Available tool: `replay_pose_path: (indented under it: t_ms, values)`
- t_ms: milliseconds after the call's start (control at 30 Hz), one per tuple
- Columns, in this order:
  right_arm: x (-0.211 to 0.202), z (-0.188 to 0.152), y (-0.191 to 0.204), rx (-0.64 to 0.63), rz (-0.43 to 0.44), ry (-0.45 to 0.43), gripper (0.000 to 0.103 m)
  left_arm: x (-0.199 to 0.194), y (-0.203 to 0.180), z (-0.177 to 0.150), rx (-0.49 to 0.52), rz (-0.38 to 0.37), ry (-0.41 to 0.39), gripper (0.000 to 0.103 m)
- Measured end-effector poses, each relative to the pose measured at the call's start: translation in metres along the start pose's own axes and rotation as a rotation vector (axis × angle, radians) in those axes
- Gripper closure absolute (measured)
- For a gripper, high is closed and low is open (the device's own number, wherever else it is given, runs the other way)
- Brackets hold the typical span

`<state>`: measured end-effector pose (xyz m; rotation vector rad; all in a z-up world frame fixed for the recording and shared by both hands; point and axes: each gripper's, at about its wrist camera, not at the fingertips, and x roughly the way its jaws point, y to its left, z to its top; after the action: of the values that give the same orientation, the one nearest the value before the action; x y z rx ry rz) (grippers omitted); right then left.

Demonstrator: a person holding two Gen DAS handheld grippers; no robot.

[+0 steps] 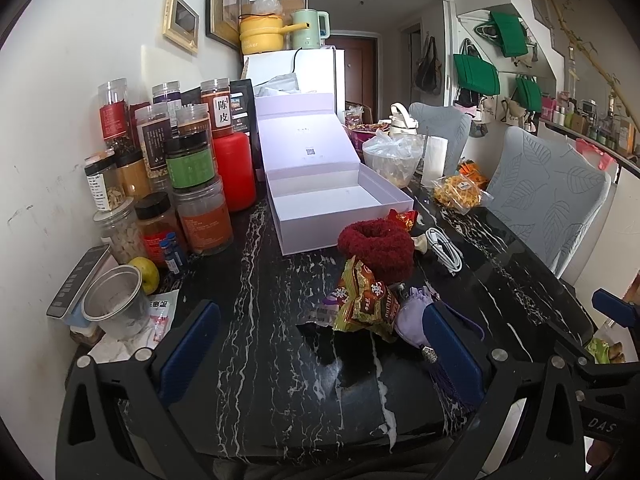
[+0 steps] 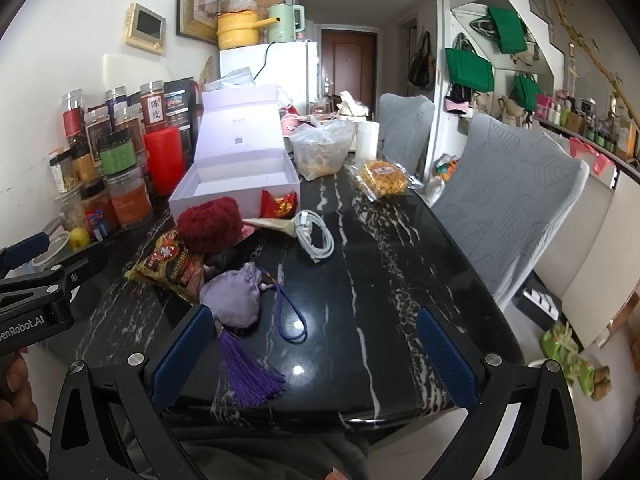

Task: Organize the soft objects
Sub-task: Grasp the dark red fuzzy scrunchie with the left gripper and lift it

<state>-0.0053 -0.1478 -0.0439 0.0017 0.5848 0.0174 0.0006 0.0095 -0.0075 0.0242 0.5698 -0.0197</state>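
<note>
A: Scanning the table (image 2: 360, 280) from its left edge: jars (image 1: 160, 168), then the open lavender box (image 1: 320, 200), empty.

B: Dark red scrunchie (image 2: 210, 226) touches the box front, snack packet (image 2: 172, 264) just below, lilac tasselled pouch (image 2: 236, 300) nearest.

A: Left gripper (image 1: 320, 356) and right gripper (image 2: 316, 352) both spread wide, holding nothing.

B: I'd pinch the pouch body, not the tassel.

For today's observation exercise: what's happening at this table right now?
A person holds two open grippers, left gripper and right gripper, over a dark marble table, gripping nothing. Ahead lie a lilac pouch, a red fluffy scrunchie and a snack packet. The open white box behind looks empty.
</note>
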Motion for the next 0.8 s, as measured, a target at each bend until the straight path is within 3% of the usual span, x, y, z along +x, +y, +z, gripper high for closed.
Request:
replay_pose_path:
  t_ms: [800]
  values:
    - [0.055, 0.008, 0.003, 0.007, 0.105, 0.064, 0.000, 0.043, 0.008, 0.015, -0.004, -0.112, 0.043, 0.000]
